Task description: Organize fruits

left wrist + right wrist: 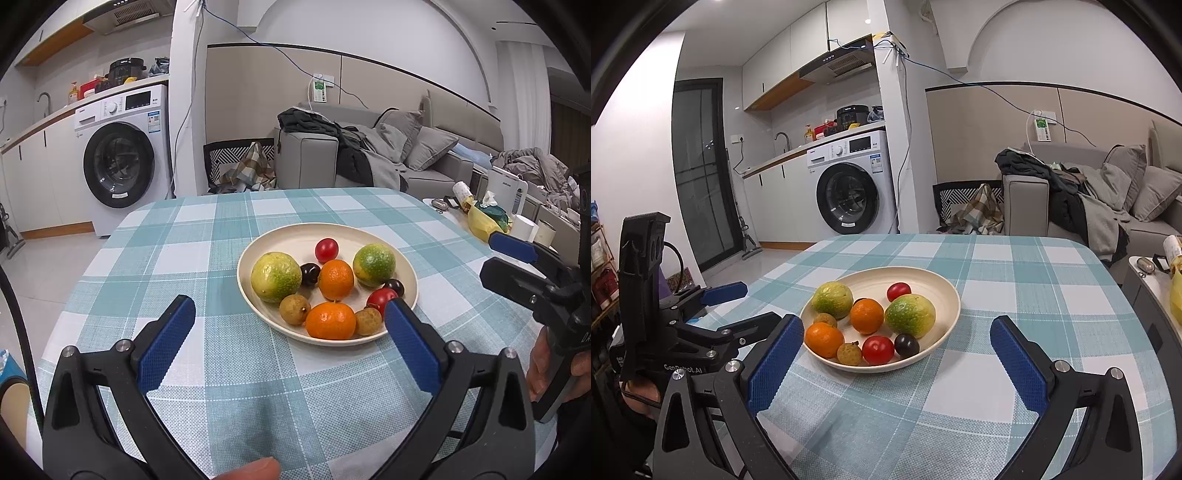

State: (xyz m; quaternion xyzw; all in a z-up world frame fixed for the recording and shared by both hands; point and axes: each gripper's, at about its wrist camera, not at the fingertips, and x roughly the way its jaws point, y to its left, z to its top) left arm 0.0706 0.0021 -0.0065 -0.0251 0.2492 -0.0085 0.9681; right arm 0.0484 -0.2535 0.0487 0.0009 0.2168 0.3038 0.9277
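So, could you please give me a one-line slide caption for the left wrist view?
Open left claw hovers over a checked tablecloth before a plate of mixed fruits.

A washing machine (pixel 849 188) stands beyond the checked tablecloth (pixel 1015 295); right of the machine, a sofa (pixel 1108 206) piled with clothes (pixel 1056 184).

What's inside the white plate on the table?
The plate holds two green-yellow citrus, two oranges, two red tomatoes, two dark grapes and two brown longans. Anything hidden under the fruit cannot be seen.
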